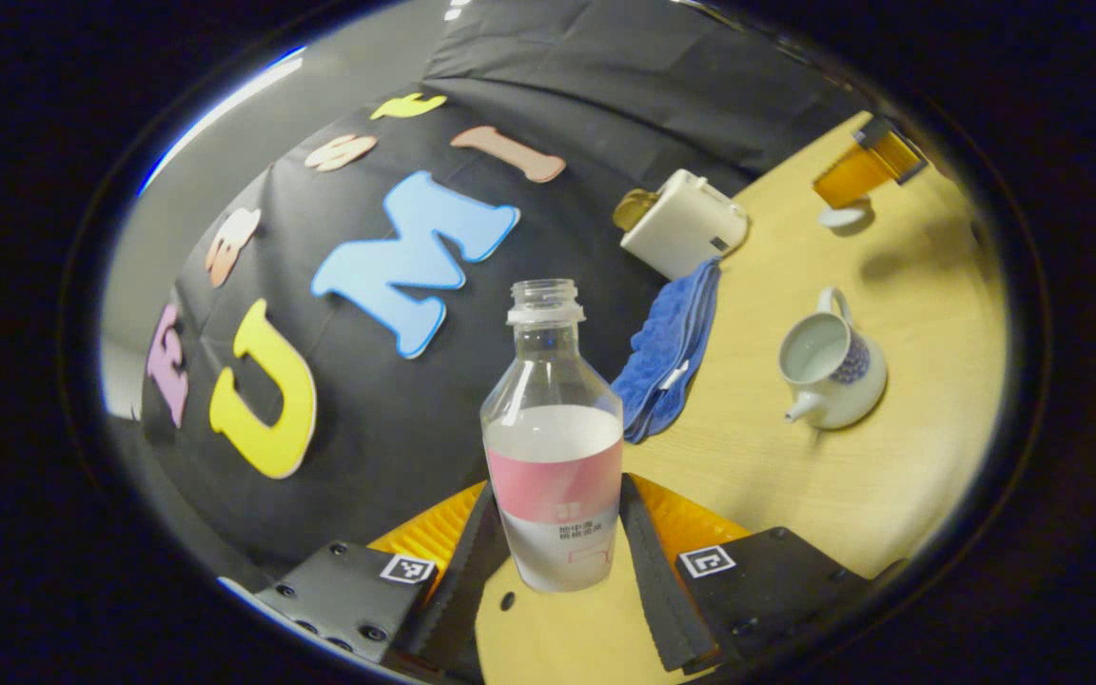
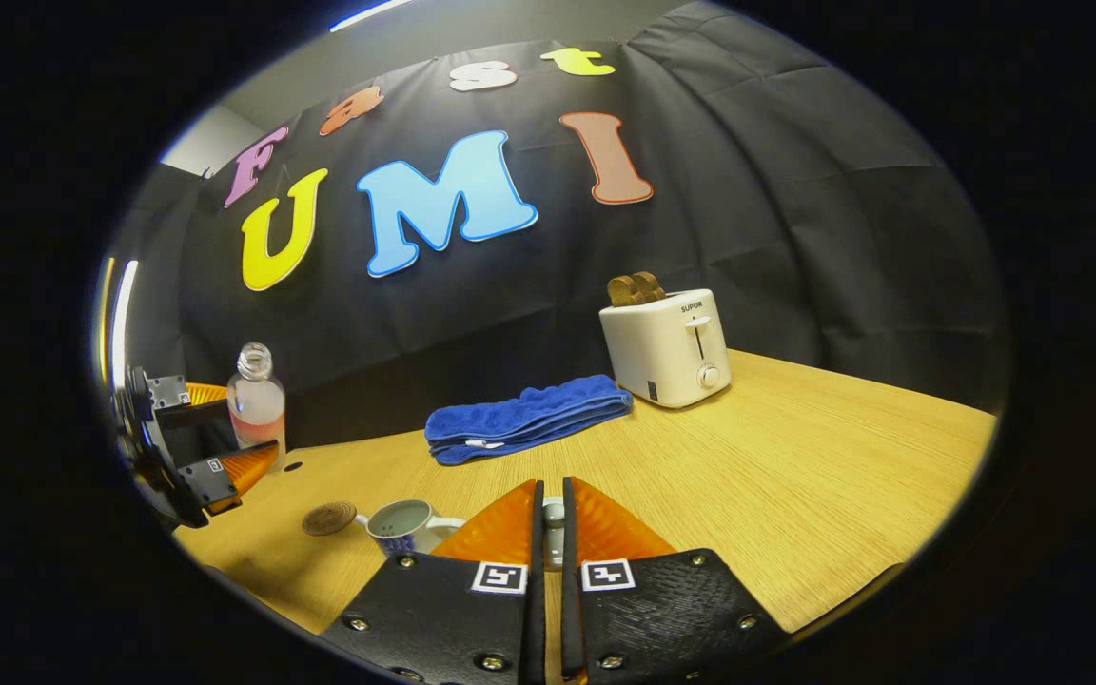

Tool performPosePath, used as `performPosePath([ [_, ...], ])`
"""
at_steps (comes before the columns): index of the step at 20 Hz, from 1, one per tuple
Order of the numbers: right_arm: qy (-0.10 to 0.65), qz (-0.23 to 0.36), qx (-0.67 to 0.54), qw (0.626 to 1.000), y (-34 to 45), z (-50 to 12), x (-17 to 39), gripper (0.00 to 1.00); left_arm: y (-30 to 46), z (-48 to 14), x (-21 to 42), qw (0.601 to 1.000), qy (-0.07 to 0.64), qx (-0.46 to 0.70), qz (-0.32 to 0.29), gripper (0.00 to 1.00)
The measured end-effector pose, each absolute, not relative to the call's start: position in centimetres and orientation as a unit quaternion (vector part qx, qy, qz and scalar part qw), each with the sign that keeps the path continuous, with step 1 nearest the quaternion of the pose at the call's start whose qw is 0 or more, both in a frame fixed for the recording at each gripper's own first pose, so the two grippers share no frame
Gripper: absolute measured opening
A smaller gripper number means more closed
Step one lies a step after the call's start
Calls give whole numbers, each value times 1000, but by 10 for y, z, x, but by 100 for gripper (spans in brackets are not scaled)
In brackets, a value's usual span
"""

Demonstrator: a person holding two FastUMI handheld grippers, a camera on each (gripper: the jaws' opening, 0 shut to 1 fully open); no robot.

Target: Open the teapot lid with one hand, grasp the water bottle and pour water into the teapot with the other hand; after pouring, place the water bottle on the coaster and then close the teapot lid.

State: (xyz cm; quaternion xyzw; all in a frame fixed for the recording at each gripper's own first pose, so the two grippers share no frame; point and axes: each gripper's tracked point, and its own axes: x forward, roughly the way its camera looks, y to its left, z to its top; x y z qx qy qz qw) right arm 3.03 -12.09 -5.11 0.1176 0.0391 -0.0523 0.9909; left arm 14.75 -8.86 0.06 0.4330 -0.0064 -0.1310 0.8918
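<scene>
My left gripper (image 1: 556, 499) is shut on the water bottle (image 1: 553, 409), an uncapped clear bottle with a pink label, about half full. In the right gripper view that same gripper (image 2: 201, 452) holds the bottle (image 2: 256, 404) at the table's left end. The white teapot (image 1: 831, 366) with a blue pattern stands lidless on the table, spout toward me; it also shows as the teapot (image 2: 403, 525). My right gripper (image 2: 553, 499) is shut on the small white teapot lid (image 2: 554, 518). Farther off, that gripper (image 1: 867, 166) carries the lid (image 1: 843, 217) above the table. A round brown coaster (image 2: 329, 518) lies left of the teapot.
A folded blue towel (image 2: 524, 417) lies at the back of the wooden table (image 2: 795, 476), with a white toaster (image 2: 667, 347) holding toast beside it. The towel (image 1: 667, 357) and toaster (image 1: 686, 224) sit between bottle and teapot. A black cloth wall stands behind.
</scene>
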Motion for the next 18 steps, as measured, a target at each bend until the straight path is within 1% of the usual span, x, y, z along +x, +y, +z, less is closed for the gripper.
performPosePath([
  [2, 41, -52, 115, 991, -119, -52, 31, 6, -76, 2, 149, 927, -5, 355, -124, 84],
  [6, 48, -51, 107, 992, -117, -56, 33, 6, -58, -4, 156, 972, 3, 202, -118, 85],
  [8, 50, -51, 105, 992, -116, -57, 32, 6, -56, -15, 165, 986, 18, 108, -129, 85],
  [11, 49, -52, 104, 992, -117, -57, 33, 7, -39, -36, 184, 992, 42, 14, -117, 84],
  [13, 51, -51, 106, 992, -116, -57, 33, 6, -35, -54, 192, 992, 63, -19, -108, 84],
  [16, 52, -51, 104, 992, -115, -58, 33, 6, -36, -77, 198, 991, 88, -14, -101, 84],
  [18, 52, -51, 103, 992, -116, -58, 33, 6, -39, -72, 200, 991, 82, -9, -103, 84],
])
